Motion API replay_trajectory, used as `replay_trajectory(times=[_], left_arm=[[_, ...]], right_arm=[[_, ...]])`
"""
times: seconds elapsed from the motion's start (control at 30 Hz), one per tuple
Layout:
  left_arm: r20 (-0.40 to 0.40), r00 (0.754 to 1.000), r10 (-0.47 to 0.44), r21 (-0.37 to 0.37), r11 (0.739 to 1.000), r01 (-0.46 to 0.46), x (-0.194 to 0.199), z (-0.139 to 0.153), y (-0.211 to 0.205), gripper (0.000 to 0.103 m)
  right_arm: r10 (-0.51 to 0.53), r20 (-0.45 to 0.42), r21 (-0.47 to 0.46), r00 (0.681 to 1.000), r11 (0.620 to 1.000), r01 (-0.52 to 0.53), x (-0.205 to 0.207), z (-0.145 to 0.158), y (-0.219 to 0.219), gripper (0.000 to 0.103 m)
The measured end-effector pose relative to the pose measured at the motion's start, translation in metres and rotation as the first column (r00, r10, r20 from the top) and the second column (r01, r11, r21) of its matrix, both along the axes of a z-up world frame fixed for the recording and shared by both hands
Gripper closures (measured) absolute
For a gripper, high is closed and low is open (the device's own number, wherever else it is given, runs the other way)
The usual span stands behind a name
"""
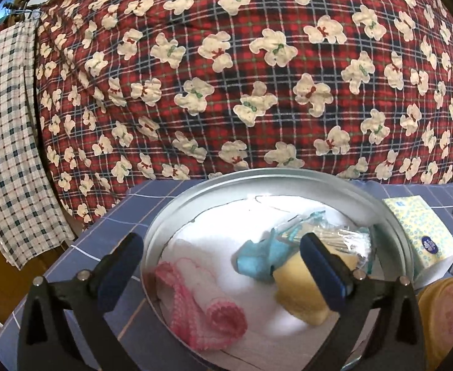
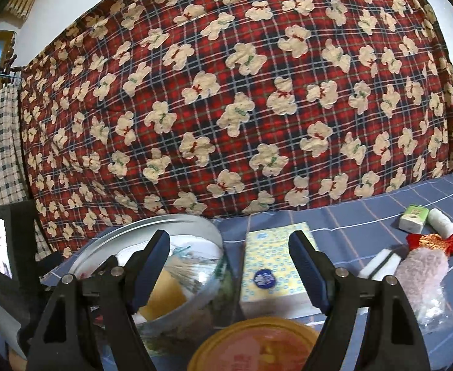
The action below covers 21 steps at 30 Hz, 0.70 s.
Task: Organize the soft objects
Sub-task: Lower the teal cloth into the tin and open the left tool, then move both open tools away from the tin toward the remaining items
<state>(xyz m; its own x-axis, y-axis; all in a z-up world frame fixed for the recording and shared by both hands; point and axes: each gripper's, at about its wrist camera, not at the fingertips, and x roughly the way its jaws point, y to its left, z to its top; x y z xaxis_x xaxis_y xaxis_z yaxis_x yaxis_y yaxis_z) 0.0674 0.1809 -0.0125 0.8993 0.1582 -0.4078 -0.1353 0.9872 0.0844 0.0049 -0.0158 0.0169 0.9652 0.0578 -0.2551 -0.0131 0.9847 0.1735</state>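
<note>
A round metal basin (image 1: 170,213) lined with white cloth holds a rolled pink washcloth (image 1: 204,309), a blue cloth (image 1: 257,259), a yellow sponge (image 1: 300,290) and a clear packet (image 1: 347,241). My left gripper (image 1: 223,266) is open and empty, just above the basin's near side. My right gripper (image 2: 229,269) is open and empty, in front of a tissue pack (image 2: 272,269), with the basin (image 2: 152,225) to its left. A pink fluffy item (image 2: 424,272), white sponge (image 2: 381,266), white roll (image 2: 441,224) and small green pack (image 2: 413,216) lie at right.
A blue checked cloth (image 2: 365,216) covers the table. A red plaid teddy-bear blanket (image 1: 226,77) hangs behind. A yellow-rimmed round lid (image 2: 254,349) lies at the near edge; it shows in the left wrist view (image 1: 446,309) too. A dark device with a screen (image 2: 3,247) stands at left.
</note>
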Motion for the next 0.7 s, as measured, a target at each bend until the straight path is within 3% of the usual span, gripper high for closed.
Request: replay_trajectory(times=[0.17, 0.33, 0.7], left_arm=[[0.008, 0.999, 0.031, 0.011, 0.999, -0.031, -0.003, 0.0, -0.002, 0.0], [0.02, 0.996, 0.093, 0.079, 0.992, -0.094, -0.005, -0.002, -0.007, 0.0], [0.06, 0.991, 0.117, 0.126, 0.984, -0.124, -0.02, 0.0, -0.021, 0.0]], right_arm=[[-0.02, 0.036, -0.028, 0.999, 0.999, 0.021, -0.007, 0.003, -0.012, 0.022], [-0.028, 0.046, -0.089, 0.999, 0.995, 0.032, -0.013, 0.004, -0.021, 0.022], [-0.041, 0.068, -0.148, 0.997, 0.988, 0.05, -0.024, 0.004, -0.049, 0.022]])
